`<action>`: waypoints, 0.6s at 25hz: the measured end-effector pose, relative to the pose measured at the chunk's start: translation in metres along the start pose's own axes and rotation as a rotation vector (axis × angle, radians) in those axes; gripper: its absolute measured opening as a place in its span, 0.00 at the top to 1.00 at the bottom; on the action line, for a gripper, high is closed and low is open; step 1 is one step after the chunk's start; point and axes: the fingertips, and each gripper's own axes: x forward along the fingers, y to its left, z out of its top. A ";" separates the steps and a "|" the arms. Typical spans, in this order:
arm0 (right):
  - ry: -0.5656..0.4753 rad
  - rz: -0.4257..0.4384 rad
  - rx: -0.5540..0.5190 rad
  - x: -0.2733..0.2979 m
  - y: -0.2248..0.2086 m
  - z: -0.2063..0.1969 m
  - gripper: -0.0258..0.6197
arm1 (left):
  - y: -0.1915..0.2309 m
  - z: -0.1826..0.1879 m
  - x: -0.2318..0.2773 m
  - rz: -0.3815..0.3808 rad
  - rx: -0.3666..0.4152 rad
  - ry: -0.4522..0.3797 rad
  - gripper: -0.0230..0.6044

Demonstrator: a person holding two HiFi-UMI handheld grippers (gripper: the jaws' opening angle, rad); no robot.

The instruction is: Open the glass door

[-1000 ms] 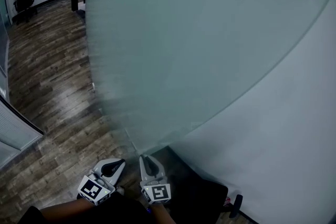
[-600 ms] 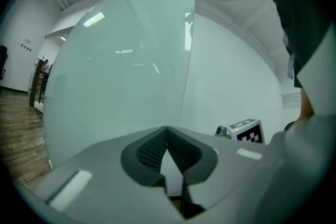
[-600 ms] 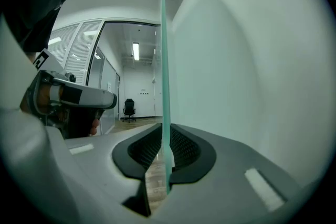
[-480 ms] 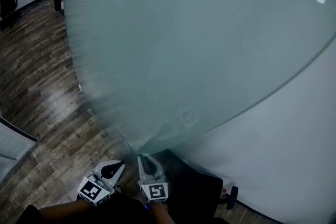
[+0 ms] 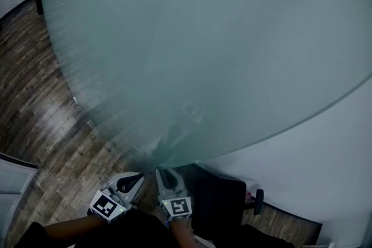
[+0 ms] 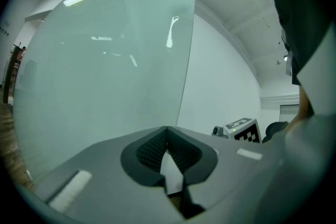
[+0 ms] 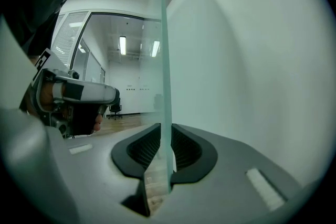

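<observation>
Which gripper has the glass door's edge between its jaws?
The right gripper: the edge of the glass door stands between its jaws, which have just been opening. The left gripper has its jaws together, with nothing between them.

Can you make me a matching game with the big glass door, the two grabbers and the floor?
Things:
1. frosted pale-green glass door
2. grey left gripper
3. grey right gripper
4. brown wooden plank floor

Clues:
A. a glass edge stands between its jaws
B. fills most of the head view
C. jaws together, nothing between them
D. shows along the head view's left side

Pairs: 1-B, 2-C, 3-A, 4-D.
The right gripper's jaws have just been opening.
</observation>
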 end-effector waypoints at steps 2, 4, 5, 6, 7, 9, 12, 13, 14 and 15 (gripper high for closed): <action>0.002 -0.023 0.002 -0.001 -0.004 -0.003 0.86 | 0.002 -0.001 0.002 -0.030 0.009 0.008 0.96; -0.006 -0.050 0.014 -0.003 -0.011 -0.004 0.85 | 0.001 -0.001 0.005 -0.059 0.024 0.014 0.96; -0.015 -0.064 0.021 -0.003 -0.014 -0.003 0.85 | 0.001 -0.001 0.007 -0.071 0.032 0.017 0.96; -0.025 -0.078 0.025 -0.002 -0.017 -0.002 0.85 | 0.001 -0.001 0.008 -0.079 0.035 0.018 0.96; -0.031 -0.091 0.027 -0.001 -0.020 0.000 0.84 | 0.002 0.000 0.008 -0.085 0.035 0.017 0.96; -0.039 -0.122 0.025 0.000 -0.027 0.002 0.84 | 0.006 -0.001 0.008 -0.092 0.029 0.018 0.96; -0.050 -0.166 0.023 0.003 -0.036 0.004 0.83 | 0.014 -0.001 0.006 -0.099 0.028 0.016 0.96; -0.052 -0.175 0.025 0.003 -0.038 0.004 0.83 | 0.017 -0.001 0.004 -0.099 0.030 0.016 0.96; -0.054 -0.184 0.026 0.003 -0.040 0.004 0.83 | 0.020 -0.001 0.003 -0.095 0.028 0.017 0.96; -0.055 -0.191 0.027 0.002 -0.042 0.005 0.83 | 0.022 -0.001 0.002 -0.090 0.022 0.018 0.96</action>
